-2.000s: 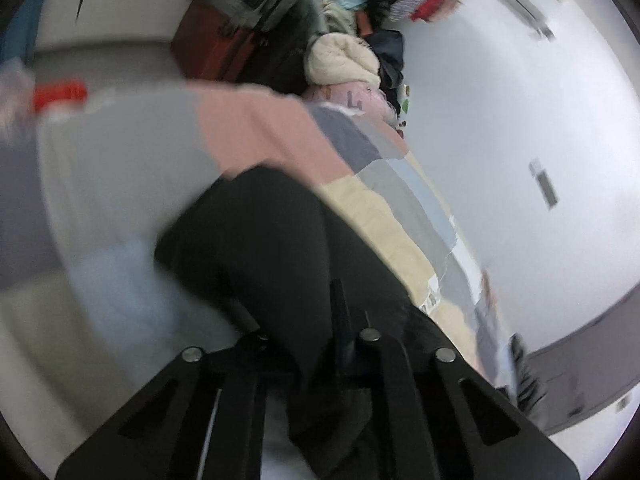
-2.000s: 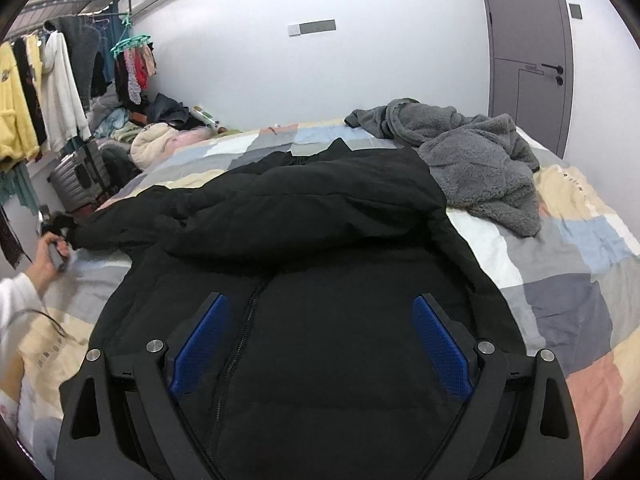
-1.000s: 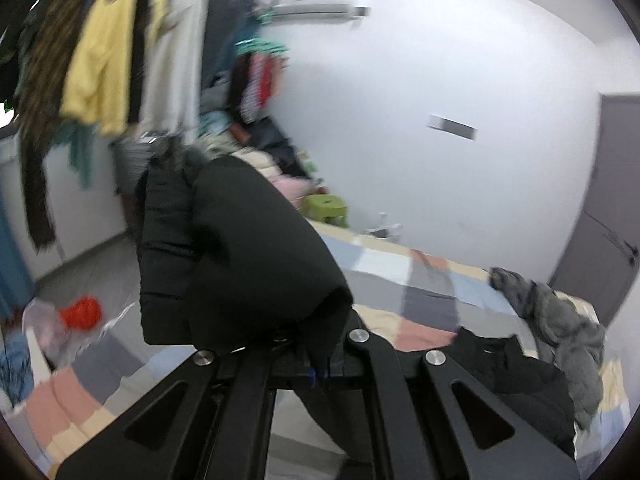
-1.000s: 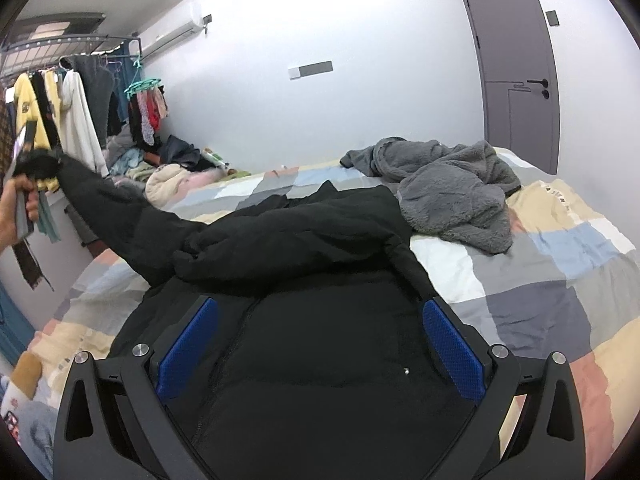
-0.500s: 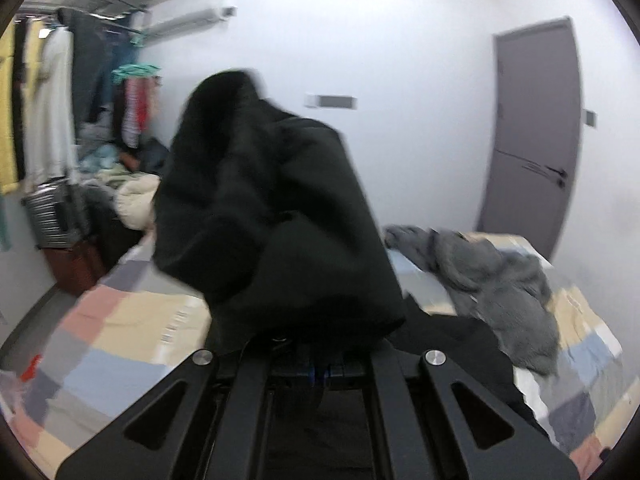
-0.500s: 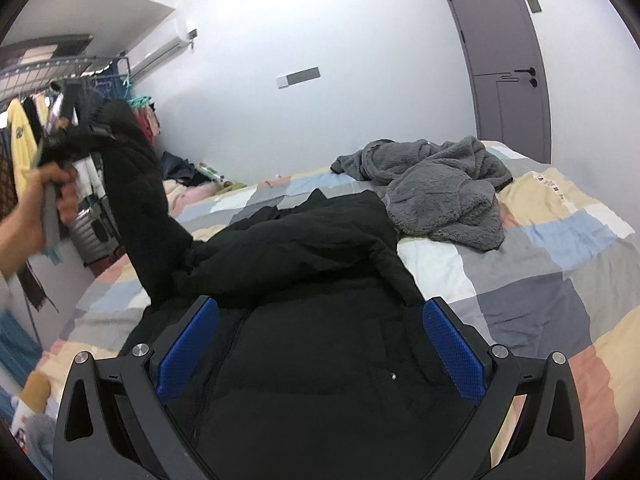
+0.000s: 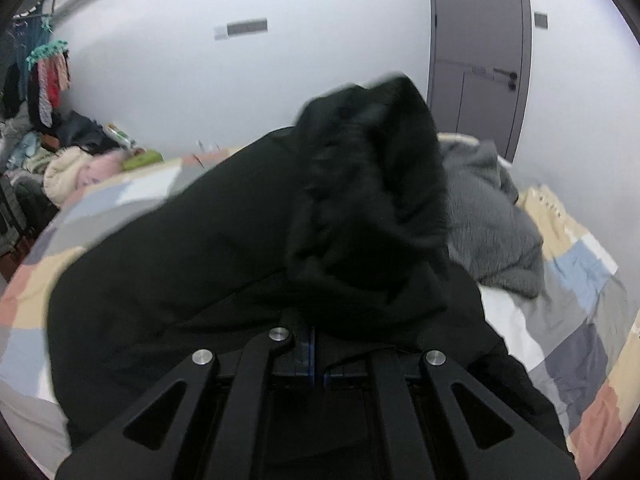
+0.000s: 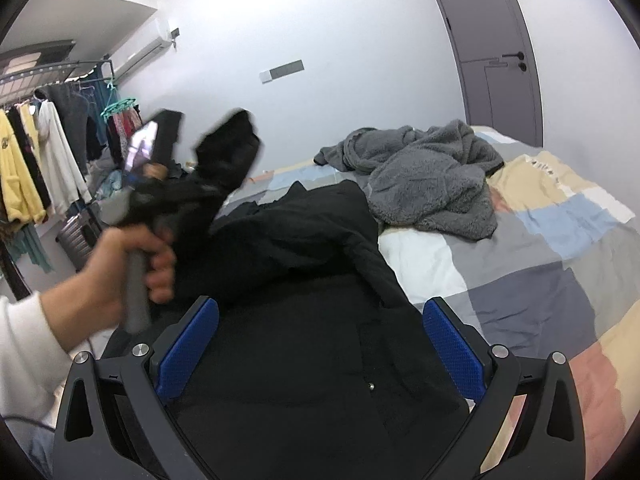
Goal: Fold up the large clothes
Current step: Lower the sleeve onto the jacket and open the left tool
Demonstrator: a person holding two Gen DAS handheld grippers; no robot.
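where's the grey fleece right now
The grey fleece lies crumpled on the patchwork bedspread, right of centre in the right wrist view, just beyond the black jacket and near the door.

White walls [image 8: 360,40] enclose the room. A grey door [image 8: 500,52] is set in the wall at right, past the foot of a bed [image 8: 560,248] covered by a patchwork quilt. An air conditioner [image 8: 148,46] is mounted high at left, above a rack [image 8: 48,76] hung with clothes. A small panel [image 8: 282,71], possibly a switch plate, is fixed mid-wall.
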